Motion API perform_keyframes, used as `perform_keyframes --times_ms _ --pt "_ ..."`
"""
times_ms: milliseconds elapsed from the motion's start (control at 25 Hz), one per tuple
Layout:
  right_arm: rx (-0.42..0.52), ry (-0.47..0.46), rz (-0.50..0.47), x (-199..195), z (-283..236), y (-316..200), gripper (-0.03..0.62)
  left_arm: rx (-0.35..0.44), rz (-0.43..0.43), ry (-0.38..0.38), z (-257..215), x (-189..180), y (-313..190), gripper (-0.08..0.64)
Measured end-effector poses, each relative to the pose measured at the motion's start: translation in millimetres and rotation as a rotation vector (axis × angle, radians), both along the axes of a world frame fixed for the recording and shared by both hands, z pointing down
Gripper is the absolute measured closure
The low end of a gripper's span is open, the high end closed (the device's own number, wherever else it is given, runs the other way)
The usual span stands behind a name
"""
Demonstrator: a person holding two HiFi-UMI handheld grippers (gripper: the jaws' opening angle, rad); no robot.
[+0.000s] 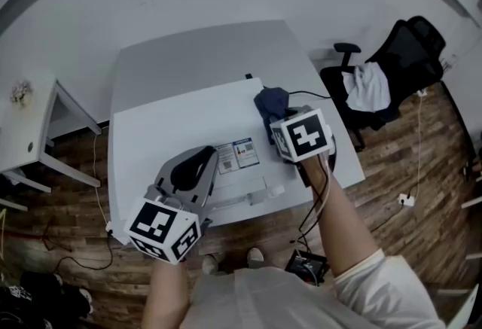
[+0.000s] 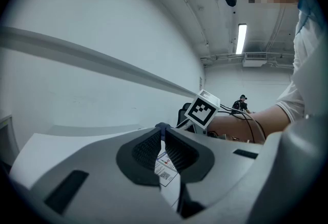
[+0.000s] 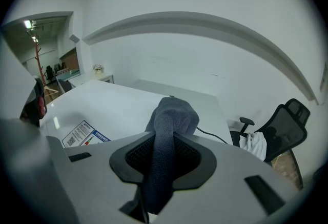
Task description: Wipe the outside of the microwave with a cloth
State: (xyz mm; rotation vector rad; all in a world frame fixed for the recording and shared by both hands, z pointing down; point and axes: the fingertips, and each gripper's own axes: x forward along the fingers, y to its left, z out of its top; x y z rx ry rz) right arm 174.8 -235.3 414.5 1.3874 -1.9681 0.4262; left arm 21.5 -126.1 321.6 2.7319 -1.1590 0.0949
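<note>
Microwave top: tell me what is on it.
On the microwave: a blue cloth held by the right gripper, and two labels. Anything under the cloth or the left gripper is covered.

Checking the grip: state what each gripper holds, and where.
Right gripper clamps the blue cloth by a bunched fold; left gripper is shut on nothing.

Your head camera looks steeply down on the microwave (image 1: 166, 132). Both gripper cameras sit close above its top; all three views share the label (image 1: 237, 154).
</note>
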Motion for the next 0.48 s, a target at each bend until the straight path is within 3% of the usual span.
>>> perform_keyframes --times_ms 480 --pt "0.007 -0.025 0.018 -63 0 25 0.497 -0.004 -0.016 0.035 -2 -50 8 0.548"
